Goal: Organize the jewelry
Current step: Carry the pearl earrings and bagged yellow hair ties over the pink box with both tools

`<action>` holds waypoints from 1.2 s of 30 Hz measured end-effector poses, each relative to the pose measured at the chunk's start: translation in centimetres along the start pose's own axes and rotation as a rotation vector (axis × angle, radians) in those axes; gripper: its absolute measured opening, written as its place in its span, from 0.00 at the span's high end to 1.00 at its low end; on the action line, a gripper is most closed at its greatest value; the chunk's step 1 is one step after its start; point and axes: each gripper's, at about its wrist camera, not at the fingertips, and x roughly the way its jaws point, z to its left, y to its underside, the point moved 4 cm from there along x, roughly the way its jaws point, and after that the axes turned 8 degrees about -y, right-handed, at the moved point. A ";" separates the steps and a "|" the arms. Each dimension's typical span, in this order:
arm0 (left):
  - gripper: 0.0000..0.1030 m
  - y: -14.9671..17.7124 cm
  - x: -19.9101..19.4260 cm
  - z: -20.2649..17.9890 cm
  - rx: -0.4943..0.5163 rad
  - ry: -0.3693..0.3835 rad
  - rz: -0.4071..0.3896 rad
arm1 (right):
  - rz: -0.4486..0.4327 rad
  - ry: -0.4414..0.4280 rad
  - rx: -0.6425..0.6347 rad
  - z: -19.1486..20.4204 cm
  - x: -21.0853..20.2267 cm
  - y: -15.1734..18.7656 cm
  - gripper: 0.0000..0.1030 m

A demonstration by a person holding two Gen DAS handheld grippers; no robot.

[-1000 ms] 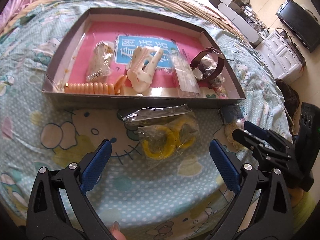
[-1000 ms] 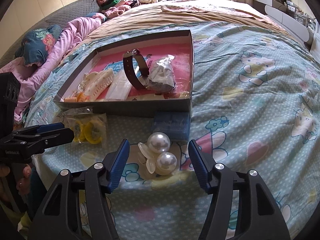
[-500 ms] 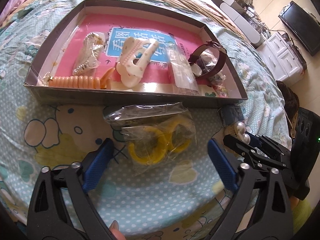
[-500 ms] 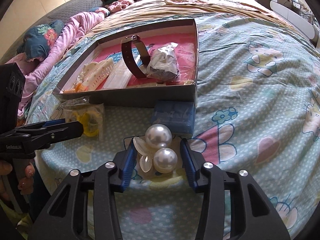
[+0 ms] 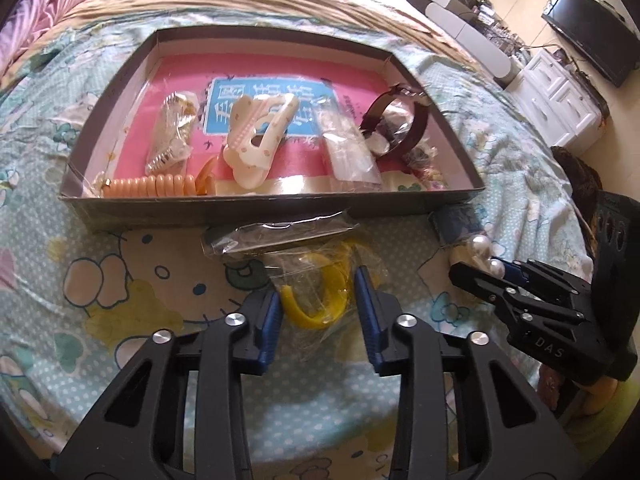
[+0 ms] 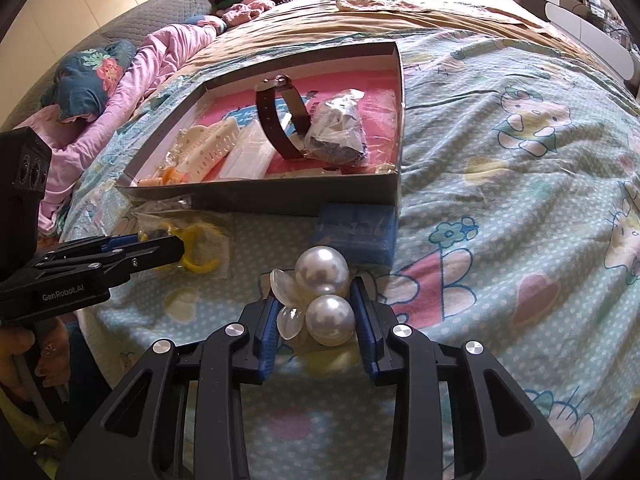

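A grey tray point(image 5: 272, 210) with a pink floor sits on the bed and holds a cream hair claw point(image 5: 258, 142), an orange coil tie point(image 5: 150, 185), a brown watch point(image 5: 404, 120) and bagged items. My left gripper point(image 5: 318, 300) is shut on a clear bag of yellow hoops point(image 5: 316, 300) lying in front of the tray. My right gripper point(image 6: 316, 312) is shut on a pearl hair clip point(image 6: 324, 292) on the bedspread. A small blue box point(image 6: 356, 232) lies just beyond the pearls, against the tray wall point(image 6: 296, 196).
A second clear bag point(image 5: 276, 232) lies between the hoops and the tray. The Hello Kitty bedspread point(image 6: 500, 200) spreads right. Pink bedding point(image 6: 120, 92) lies far left. A white cabinet point(image 5: 560, 96) and TV point(image 5: 592, 32) stand beyond the bed.
Both grippers have closed: the left one on the bag of yellow hoops, the right one on the pearl clip. Both have also moved forward a little.
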 end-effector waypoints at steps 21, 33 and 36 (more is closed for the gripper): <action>0.94 -1.4 -6.7 3.2 -0.057 -0.008 -0.155 | -0.065 -0.013 -0.067 3.3 -2.2 -2.2 0.69; 0.95 -3.4 -9.2 5.2 -0.085 -0.030 -0.234 | -0.107 -0.031 -0.119 5.7 -2.7 -4.4 0.69; 0.95 -4.1 -9.6 5.7 -0.091 -0.041 -0.252 | -0.120 -0.034 -0.130 6.1 -2.7 -5.1 0.69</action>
